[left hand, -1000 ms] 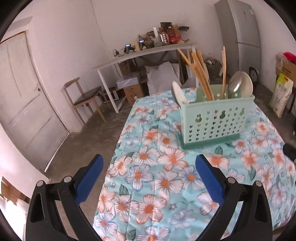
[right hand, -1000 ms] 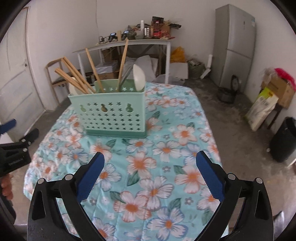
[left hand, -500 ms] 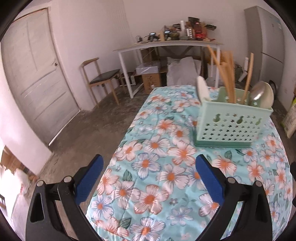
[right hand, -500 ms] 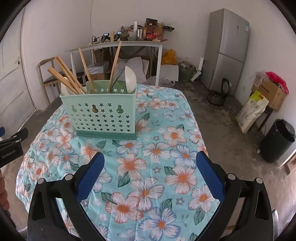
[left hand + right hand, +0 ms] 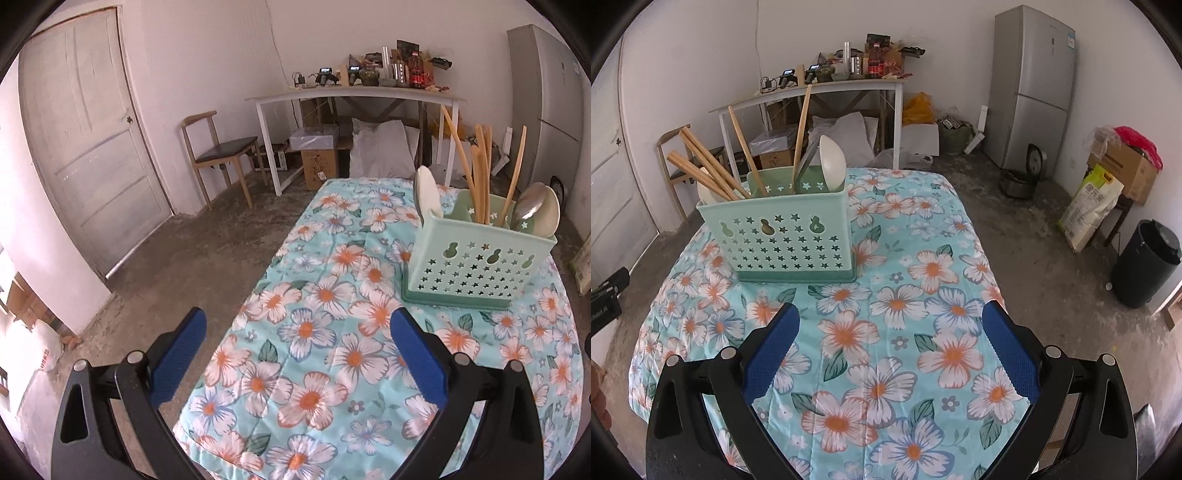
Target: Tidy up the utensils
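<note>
A: Since every utensil I can see already stands in the caddy (image 5: 783, 236), I read the step in hand as a final check and back-off — nothing lies loose on the floral cloth (image 5: 886, 332) of the counter in either view.

B: Agreed. Chopsticks (image 5: 705, 166) lean left out of the middle section, one more stick (image 5: 801, 133) stands nearly upright, white spoon (image 5: 833, 164) sits at the right end. Left wrist view adds a metal spoon (image 5: 530, 208) at that same end and another white spoon (image 5: 426, 195) at the far end. Which compartment each shares — cannot tell from here.

A: How to do it well?

B: My call: pull both grippers straight back and level, clear of the stick tips. They splay past the rim, so a sideways sweep could snag one and tip the caddy. It looks light plastic on soft cloth, so it would probably slide or topple with little push.

A: Gripper states?

B: Left gripper (image 5: 295, 350) — blue pads spread wide, nothing between them, touching nothing, hovering over the near left edge of the counter, well apart from the caddy. Right gripper (image 5: 890, 354) — same, pads wide apart, empty, above the cloth in front of the caddy, no contact.

A: If a stick needs straightening?

B: Close on it near mid-length, not the tip.
</note>
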### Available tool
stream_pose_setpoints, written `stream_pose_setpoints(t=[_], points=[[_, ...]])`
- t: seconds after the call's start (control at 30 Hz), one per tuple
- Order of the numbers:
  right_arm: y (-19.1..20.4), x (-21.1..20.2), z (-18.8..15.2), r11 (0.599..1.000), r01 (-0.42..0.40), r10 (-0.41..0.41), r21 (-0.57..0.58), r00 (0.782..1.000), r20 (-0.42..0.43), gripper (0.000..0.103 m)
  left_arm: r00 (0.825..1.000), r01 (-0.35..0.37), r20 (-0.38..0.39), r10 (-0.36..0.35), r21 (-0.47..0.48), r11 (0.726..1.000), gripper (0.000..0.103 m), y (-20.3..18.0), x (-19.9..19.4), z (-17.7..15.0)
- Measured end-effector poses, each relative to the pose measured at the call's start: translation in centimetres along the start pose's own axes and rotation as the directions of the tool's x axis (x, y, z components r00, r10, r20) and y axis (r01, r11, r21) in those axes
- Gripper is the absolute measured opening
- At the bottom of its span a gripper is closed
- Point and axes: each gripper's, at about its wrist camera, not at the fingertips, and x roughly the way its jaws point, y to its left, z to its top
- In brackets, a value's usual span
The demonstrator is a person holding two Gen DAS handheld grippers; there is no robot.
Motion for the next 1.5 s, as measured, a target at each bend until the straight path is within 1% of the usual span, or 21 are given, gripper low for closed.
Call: stream_pose_setpoints(t=[0.13, 0.37, 0.57, 1.5], points=[[-0.01, -0.07, 0.08, 1.0, 0.005, -0.005, -0.004, 1.0, 0.004, 0.095, 1.0, 0.007, 0.004, -0.007, 0.001, 1.0, 0.097, -0.07, -0.12, -0.13], [-0.12, -0.07, 0.18, 1.0, 0.003, -0.003, -0.007, 1.0, 0.005, 0.095, 1.0, 0.029, -0.013, -0.029, 0.019, 0.999, 0.097, -0.48, -0.11, -0.2], [-0.01, -0.18, 0.29, 1.0, 0.005, -0.005, -0.013, 1.0, 0.01, 0.095, 0.999, 0.042, -0.006, -0.042, 0.026, 0.999, 0.097, -0.66, -0.3, -0.21], [0.03, -0.26, 0.32, 1.0, 0.006, -0.006, -0.013, 1.0, 0.011, 0.095, 0.999, 0.045, -0.01, -0.044, 0.025, 0.999, 0.097, -0.69, -0.37, -0.21]])
